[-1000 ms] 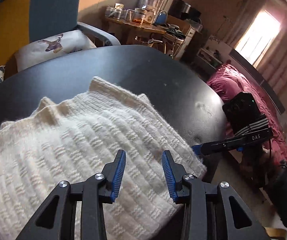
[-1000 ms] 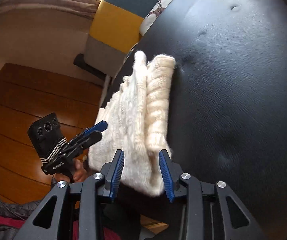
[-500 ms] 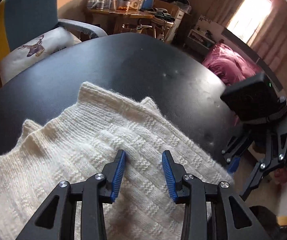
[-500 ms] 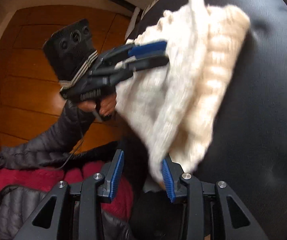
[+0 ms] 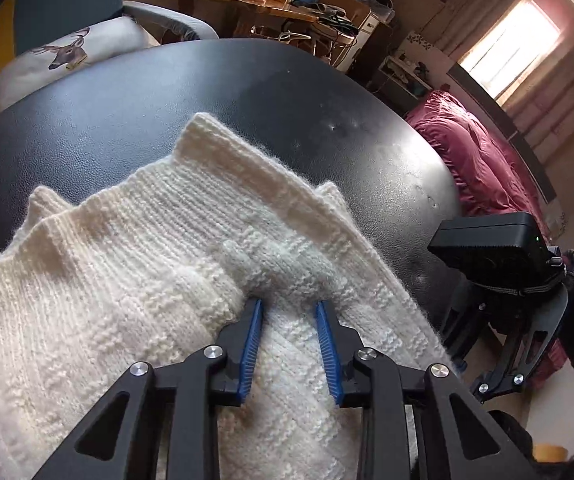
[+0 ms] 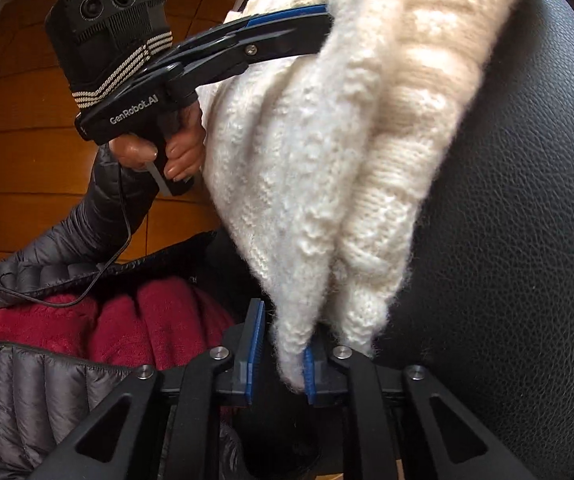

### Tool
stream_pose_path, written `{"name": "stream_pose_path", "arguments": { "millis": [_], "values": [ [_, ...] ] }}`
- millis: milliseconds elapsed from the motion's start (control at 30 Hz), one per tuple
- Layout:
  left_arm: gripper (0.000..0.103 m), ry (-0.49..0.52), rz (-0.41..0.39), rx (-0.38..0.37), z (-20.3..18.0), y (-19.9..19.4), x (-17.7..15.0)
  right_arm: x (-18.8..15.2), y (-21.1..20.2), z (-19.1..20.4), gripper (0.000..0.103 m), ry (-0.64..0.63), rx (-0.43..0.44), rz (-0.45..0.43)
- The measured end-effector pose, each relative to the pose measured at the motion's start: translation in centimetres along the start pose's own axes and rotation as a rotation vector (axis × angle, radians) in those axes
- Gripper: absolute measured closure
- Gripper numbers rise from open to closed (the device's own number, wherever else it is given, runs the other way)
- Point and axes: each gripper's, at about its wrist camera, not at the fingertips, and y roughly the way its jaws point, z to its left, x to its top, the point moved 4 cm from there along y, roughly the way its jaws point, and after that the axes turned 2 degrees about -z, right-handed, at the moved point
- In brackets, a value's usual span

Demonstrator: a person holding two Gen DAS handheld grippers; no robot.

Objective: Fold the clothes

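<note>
the cream knit sweater (image 5: 135, 280) lies folded on the black desk (image 5: 247, 92). the left tongs (image 5: 289, 312) press into its top layer, jaws apart around a bunched ridge. the right tongs (image 6: 283, 344) are parted, a sweater corner hanging between them at the desk's edge.

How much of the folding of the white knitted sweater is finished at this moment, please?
Done: the sweater lies doubled in layers on the black table. In hand: the left gripper presses into the knit, jaws apart; the right gripper has a corner between its jaws. Left: the final fold and flattening.
</note>
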Motion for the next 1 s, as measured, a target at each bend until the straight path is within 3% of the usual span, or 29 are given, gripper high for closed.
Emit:
{"name": "stream_pose_path", "arguments": {
  "millis": [133,233,333,433,500,633,667,700,733,867,1000],
  "values": [
    [0.072,-0.112,-0.027,-0.091,0.9,-1.6,1.0,-0.1,0.0,-0.3,0.093,0.023,0.004,-0.046],
    [0.069,-0.125,-0.092,-0.041,2.5,-3.6,3.3,-0.2,0.1,-0.3,0.093,0.033,0.005,-0.075],
    [0.063,0.006,-0.072,0.062,3.1,-3.8,5.4,-0.2,0.2,-0.2,0.093,0.038,0.0,-0.095],
    [0.057,0.075,-0.009,0.109,3.3,-2.4,6.2,0.2,0.7,0.0,0.093,0.04,-0.005,-0.102],
    [0.044,0.126,0.036,0.117,2.9,-0.8,6.3,0.2,0.7,0.0,0.094,0.042,-0.005,-0.105],
    [0.045,0.217,0.146,0.194,3.1,2.6,4.9,0.4,0.8,-0.2,0.094,0.048,0.002,-0.113],
    [0.056,0.233,0.149,0.212,3.1,3.0,4.6,0.3,0.9,-0.1,0.094,0.049,0.003,-0.116],
    [0.082,0.241,0.115,0.211,2.8,2.7,4.6,0.1,1.3,0.3,0.094,0.049,0.005,-0.12],
    [0.094,0.242,0.079,0.21,2.5,2.4,4.6,-0.1,1.7,0.8,0.094,0.048,0.007,-0.124],
    [0.096,0.196,-0.054,0.223,2.2,0.5,4.9,-0.3,2.3,1.2,0.094,0.046,0.005,-0.138],
    [0.096,0.152,-0.059,0.25,3.1,1.2,4.9,-0.6,2.3,1.3,0.094,0.058,0.016,-0.161]
  ]
}}
